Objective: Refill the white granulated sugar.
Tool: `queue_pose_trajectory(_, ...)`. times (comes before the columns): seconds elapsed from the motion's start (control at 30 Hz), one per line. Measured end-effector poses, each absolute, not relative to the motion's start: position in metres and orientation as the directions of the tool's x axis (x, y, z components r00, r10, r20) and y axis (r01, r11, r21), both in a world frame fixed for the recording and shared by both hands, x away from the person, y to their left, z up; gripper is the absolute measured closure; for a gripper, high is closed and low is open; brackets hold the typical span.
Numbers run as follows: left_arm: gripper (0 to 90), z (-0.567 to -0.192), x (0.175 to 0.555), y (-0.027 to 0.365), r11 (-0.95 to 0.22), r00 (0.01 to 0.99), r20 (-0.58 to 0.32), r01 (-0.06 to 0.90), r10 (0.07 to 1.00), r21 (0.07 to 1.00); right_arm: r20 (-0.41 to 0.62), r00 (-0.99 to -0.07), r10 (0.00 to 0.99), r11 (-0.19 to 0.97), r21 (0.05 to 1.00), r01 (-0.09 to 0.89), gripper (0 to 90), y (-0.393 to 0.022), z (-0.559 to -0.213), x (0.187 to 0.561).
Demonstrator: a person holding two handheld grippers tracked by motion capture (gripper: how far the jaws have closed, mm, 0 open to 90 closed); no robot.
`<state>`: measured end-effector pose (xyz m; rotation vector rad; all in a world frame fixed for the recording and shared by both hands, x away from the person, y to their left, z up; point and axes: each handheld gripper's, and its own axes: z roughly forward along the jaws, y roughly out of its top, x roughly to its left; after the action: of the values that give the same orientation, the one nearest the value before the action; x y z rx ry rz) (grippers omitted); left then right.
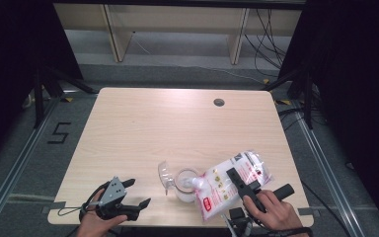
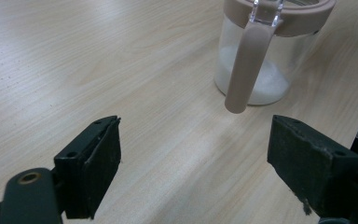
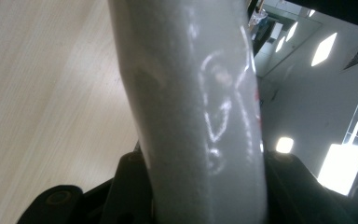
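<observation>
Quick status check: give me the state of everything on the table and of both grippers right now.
Jar: upright on the table, lid flipped open, partly filled with white granules.
Bag: clamped in the right gripper, tilted with one corner at the jar mouth; white granules inside.
Right gripper: shut on the bag.
Left gripper: open, nothing between its jaws, pointed at the jar handle.
Table: bare light wood elsewhere.

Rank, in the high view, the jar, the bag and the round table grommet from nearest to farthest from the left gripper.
From the left gripper:
1. Jar, just to its right.
2. Bag, farther right, clamped in the right gripper.
3. Grommet, near the table's far edge.
</observation>
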<state>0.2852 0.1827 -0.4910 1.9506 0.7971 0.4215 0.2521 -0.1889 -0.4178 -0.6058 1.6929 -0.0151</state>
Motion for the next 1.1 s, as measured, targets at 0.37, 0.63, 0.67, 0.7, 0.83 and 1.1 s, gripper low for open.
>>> queue_pose_trajectory(0.37, 17.0, -0.492, 0.286, 0.182, -0.330, 0.728, -0.037, 0.355, 0.684, 0.875, -0.927, -0.108, -0.359, 0.881, -0.299, -0.366, 67.4, -0.193, -0.420, 0.253)
queue_pose_trajectory(0.63, 17.1, -0.492, 0.286, 0.182, -0.328, 0.727, -0.039, 0.355, 0.685, 0.875, -0.927, -0.099, -0.361, 0.878, -0.302, -0.372, 68.0, -0.194, -0.418, 0.253)
queue_pose_trajectory(0.67, 17.1, -0.492, 0.286, 0.182, -0.326, 0.727, -0.040, 0.356, 0.686, 0.876, -0.930, -0.104, -0.353, 0.881, -0.293, -0.372, 68.1, -0.194, -0.418, 0.254)
queue_pose_trajectory(0.7, 17.1, -0.492, 0.286, 0.182, -0.326, 0.727, -0.040, 0.356, 0.686, 0.876, -0.930, -0.104, -0.353, 0.881, -0.293, -0.372, 68.1, -0.194, -0.418, 0.254)
queue_pose_trajectory(0.83, 17.1, -0.492, 0.286, 0.183, -0.331, 0.728, -0.036, 0.355, 0.685, 0.874, -0.935, -0.107, -0.337, 0.882, -0.275, -0.382, 68.7, -0.195, -0.419, 0.254)
queue_pose_trajectory(1.1, 17.1, -0.492, 0.286, 0.183, -0.332, 0.729, -0.035, 0.355, 0.684, 0.874, -0.944, -0.147, -0.295, 0.899, -0.223, -0.376, 69.3, -0.201, -0.422, 0.257)
